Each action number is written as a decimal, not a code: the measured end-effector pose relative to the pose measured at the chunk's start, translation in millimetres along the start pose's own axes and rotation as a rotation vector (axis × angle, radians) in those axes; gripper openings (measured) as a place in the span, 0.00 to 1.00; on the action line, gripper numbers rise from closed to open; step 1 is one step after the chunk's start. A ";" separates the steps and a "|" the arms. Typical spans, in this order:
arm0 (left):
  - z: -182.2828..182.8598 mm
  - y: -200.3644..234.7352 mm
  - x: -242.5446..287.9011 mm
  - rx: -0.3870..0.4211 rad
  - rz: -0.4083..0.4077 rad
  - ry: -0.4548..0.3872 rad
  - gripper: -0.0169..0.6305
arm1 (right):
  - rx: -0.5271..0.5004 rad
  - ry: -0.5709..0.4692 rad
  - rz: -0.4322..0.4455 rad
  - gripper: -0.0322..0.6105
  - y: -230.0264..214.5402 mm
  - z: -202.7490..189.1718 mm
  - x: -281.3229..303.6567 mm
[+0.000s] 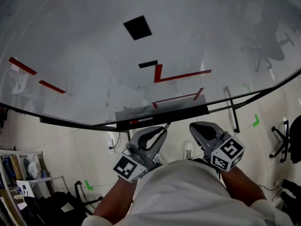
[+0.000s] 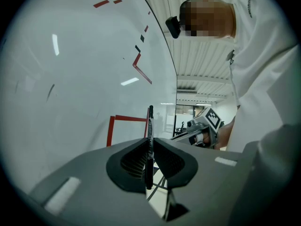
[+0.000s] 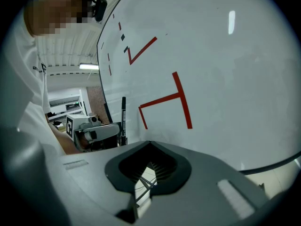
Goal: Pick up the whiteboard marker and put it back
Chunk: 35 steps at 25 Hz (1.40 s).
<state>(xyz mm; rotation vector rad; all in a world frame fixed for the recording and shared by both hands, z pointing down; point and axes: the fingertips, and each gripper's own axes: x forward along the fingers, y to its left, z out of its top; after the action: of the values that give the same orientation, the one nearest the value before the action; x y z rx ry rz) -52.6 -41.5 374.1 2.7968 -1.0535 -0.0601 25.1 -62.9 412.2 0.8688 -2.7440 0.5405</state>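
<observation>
One marker (image 2: 150, 124) is clamped tight in my left gripper (image 2: 149, 139), low in the middle of the head view. It sticks up past the tips, close to the whiteboard (image 1: 94, 55). I think I hold it this way so it can go back on the tray (image 1: 188, 111) under the board. My right gripper (image 3: 149, 143), just beside, has its jaws together on nothing, out of the way.
</observation>
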 end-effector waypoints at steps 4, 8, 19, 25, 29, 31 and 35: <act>-1.8 1.0 0.0 0.008 0.004 0.012 0.11 | -0.004 0.000 0.000 0.05 0.2 0.5 -0.8; -5.4 1.6 1.8 0.043 0.008 0.040 0.11 | -0.008 -0.001 -0.005 0.05 -0.8 1.8 -2.7; -59.3 29.7 12.8 0.130 0.121 0.315 0.11 | 0.003 0.000 -0.015 0.05 -5.3 -1.1 -4.9; -77.4 35.0 17.1 0.142 0.124 0.392 0.11 | 0.002 -0.005 -0.023 0.05 -7.0 -0.1 -7.4; -87.3 36.1 18.6 0.180 0.119 0.444 0.11 | 0.001 -0.007 -0.029 0.05 -8.6 0.7 -8.0; -91.2 36.7 19.9 0.202 0.116 0.466 0.11 | 0.004 -0.008 -0.031 0.05 -8.8 -0.1 -8.4; -99.9 35.2 24.6 0.278 0.094 0.520 0.11 | 0.009 -0.008 -0.034 0.05 -9.5 -1.7 -8.4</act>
<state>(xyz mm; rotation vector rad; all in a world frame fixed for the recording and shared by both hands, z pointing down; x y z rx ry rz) -48.0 -71.0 478.6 2.7361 -1.1135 0.8340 37.7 -65.1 413.8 0.9203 -2.7301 0.5447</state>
